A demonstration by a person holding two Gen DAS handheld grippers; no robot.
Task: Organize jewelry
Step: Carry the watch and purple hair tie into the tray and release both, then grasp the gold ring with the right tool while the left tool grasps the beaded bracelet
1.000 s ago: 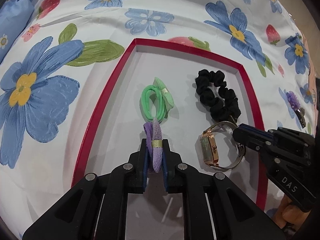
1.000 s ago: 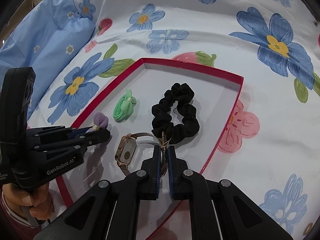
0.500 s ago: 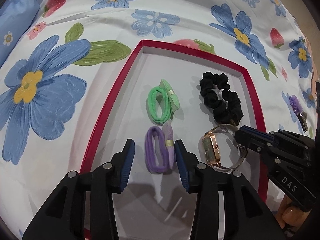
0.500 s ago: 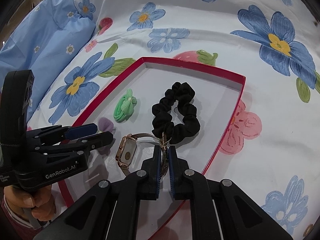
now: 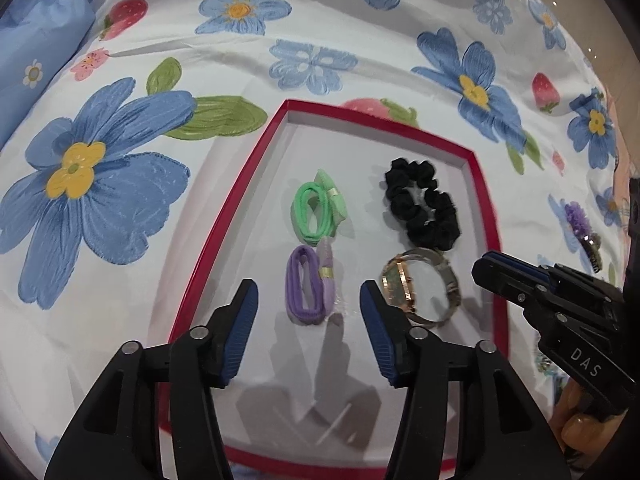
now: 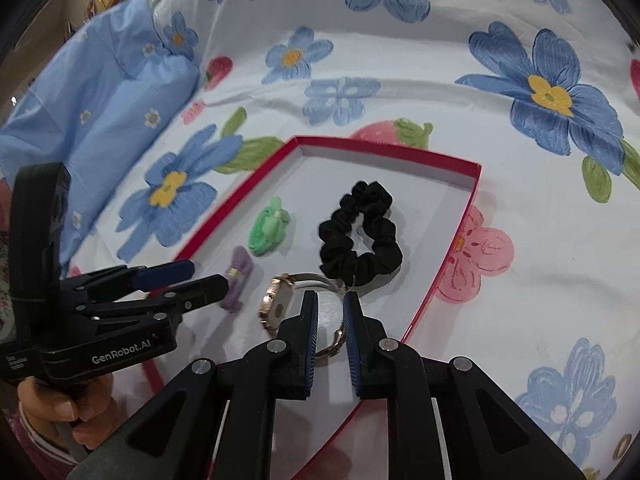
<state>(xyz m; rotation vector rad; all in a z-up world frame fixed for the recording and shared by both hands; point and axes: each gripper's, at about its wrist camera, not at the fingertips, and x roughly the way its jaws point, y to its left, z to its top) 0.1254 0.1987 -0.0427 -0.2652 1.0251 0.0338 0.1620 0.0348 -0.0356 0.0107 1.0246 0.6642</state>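
Small purple cloth hair tie flat in red-edged tray, just ahead of wide-open, empty left gripper. Right gripper slightly apart around gold watch's band.

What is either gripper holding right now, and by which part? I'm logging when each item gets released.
Nothing is held. The left gripper is open around the purple hair tie without touching it; the right gripper is open over the watch band.

Printed cotton-like bedsheet, matt and softly creased; red tray of smooth card, perhaps paper-lined; black scrunchie of crinkled matt cloth; green hair tie and purple hair tie of stretchy fabric; watch of shiny rose-gold metal; left claw of matt black plastic with ribbed blue pads.
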